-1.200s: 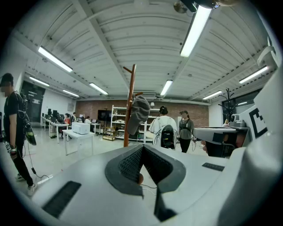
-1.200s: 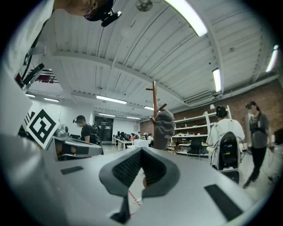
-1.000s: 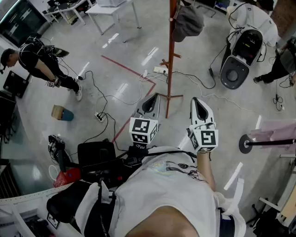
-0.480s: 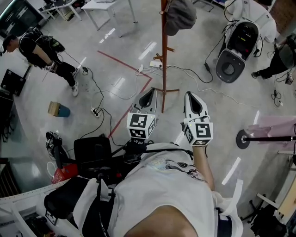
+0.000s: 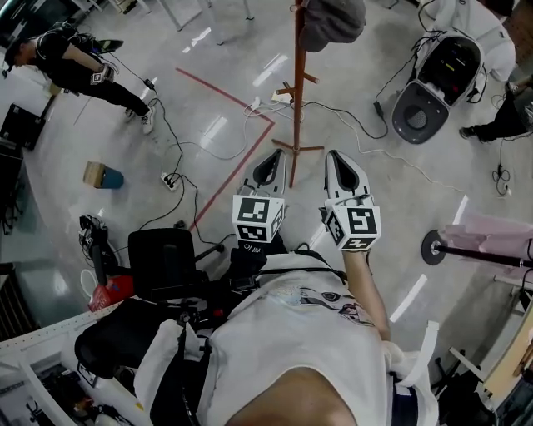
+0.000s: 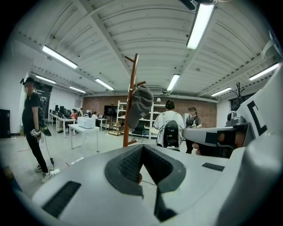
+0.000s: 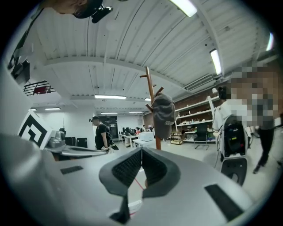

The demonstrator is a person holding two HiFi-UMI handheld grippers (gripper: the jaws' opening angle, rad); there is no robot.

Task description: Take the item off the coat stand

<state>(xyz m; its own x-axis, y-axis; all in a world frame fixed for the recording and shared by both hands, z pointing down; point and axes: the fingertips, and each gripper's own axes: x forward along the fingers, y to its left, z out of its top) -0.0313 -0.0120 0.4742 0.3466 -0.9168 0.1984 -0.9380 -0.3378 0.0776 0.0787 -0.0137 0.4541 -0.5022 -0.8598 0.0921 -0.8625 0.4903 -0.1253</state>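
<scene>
Left tongs (image 5: 273, 163) and right tongs (image 5: 340, 165) both clenched on nothing, side by side. The grey cap (image 5: 331, 21) hangs on the coat stand (image 5: 298, 91) at twelve o'clock, well apart from them. Cables (image 5: 179, 166) trail across the floor (image 5: 108, 133) at ten. Only the gripper views catch the shelves (image 7: 196, 121) behind the stand.

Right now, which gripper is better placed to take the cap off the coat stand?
Probably the right gripper: the grey cap hangs on its side of the pole. The left gripper sits on the other side. Both are shut and empty.
</scene>
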